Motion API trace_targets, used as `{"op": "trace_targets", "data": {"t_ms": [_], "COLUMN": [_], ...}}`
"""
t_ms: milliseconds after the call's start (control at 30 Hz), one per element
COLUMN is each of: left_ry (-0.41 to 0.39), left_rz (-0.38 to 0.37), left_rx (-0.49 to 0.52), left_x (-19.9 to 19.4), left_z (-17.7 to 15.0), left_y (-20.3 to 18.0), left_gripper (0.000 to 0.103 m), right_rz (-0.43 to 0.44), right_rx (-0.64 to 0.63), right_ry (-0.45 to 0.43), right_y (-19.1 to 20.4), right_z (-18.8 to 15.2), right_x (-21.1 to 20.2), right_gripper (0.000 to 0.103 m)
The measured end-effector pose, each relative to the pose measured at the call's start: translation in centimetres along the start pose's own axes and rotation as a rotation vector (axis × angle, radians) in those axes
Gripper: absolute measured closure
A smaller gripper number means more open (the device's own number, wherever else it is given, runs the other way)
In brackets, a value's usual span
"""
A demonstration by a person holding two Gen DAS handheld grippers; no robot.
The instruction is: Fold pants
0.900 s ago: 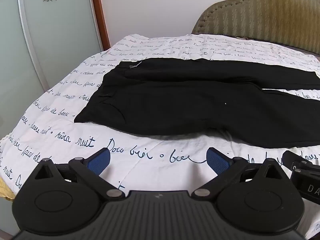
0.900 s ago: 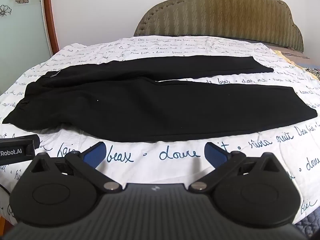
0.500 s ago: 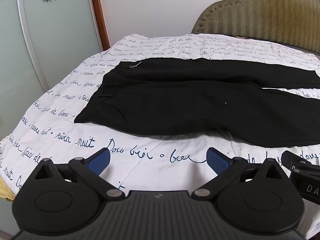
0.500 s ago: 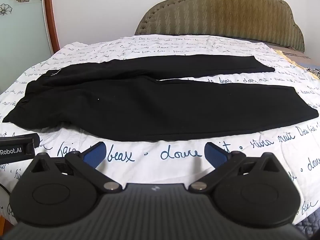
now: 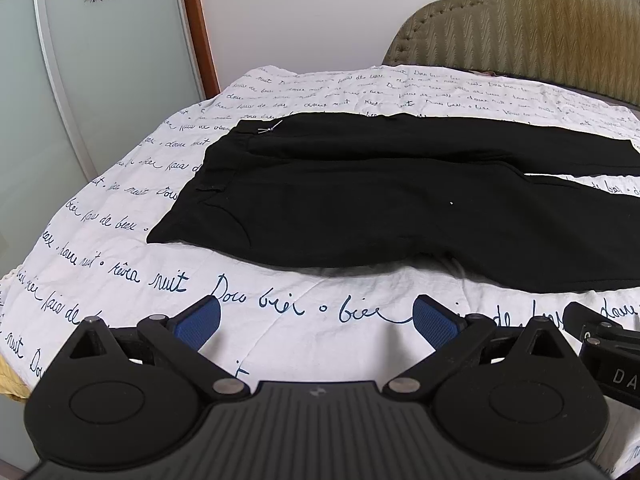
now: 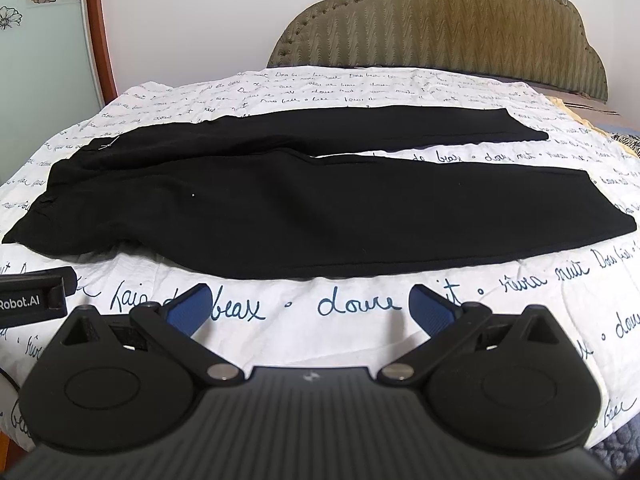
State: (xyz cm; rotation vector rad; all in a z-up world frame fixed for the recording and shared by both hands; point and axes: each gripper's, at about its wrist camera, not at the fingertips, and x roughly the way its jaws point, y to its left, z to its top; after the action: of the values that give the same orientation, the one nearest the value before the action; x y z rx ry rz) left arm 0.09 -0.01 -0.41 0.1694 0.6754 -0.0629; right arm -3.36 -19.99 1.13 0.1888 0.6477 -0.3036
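White bedding printed with blue script covers the bed, and both grippers hover low over its near edge with nothing in them. Nearest the cameras, the left gripper and the right gripper each stand spread wide, blue pads well apart, with only bare sheet between the jaws. Just beyond them lie the black pants, flat and unfolded, their long axis running across both views: waist to the left, cuffs to the right. That puts the left gripper nearer the waistband and the right one nearer the near leg, whose lower hem edge faces it. The far leg lies parallel behind, split from the near one by a thin wedge of sheet. In the left view the cuffs are cut off at the right border; fabric detail is hard to read in the black cloth. A padded headboard stands farthest back, and a glass door at far left.
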Motion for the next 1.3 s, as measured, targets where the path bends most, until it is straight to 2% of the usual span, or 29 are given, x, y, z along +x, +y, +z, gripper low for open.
{"op": "trace_targets", "data": {"t_ms": [367,900,1133,1300], "left_ry": [0.004,0.01,0.04,0.038], "left_rz": [0.002,0.006,0.014,0.008], "left_rx": [0.001,-0.008,-0.008,-0.019], "left_x": [0.12,0.47,0.75,0.85], "left_z": [-0.12,-0.08,-0.03,-0.04], "left_y": [-0.01,0.12,0.39,0.36], "left_gripper": [0.0,0.0,0.0,0.0], "right_rz": [0.007,0.068,0.109,0.101], "right_rx": [0.0,-0.032,-0.028,-0.017], "right_ry": [-0.001,-0.035,-0.025,-0.016], "right_y": [-0.07,0.62,0.47,0.1], "right_z": [-0.06,0.02,0.15,0.05], "right_x": [-0.04,-0.79,-0.65,-0.43], "right_gripper": [0.0,0.0,0.0,0.0]}}
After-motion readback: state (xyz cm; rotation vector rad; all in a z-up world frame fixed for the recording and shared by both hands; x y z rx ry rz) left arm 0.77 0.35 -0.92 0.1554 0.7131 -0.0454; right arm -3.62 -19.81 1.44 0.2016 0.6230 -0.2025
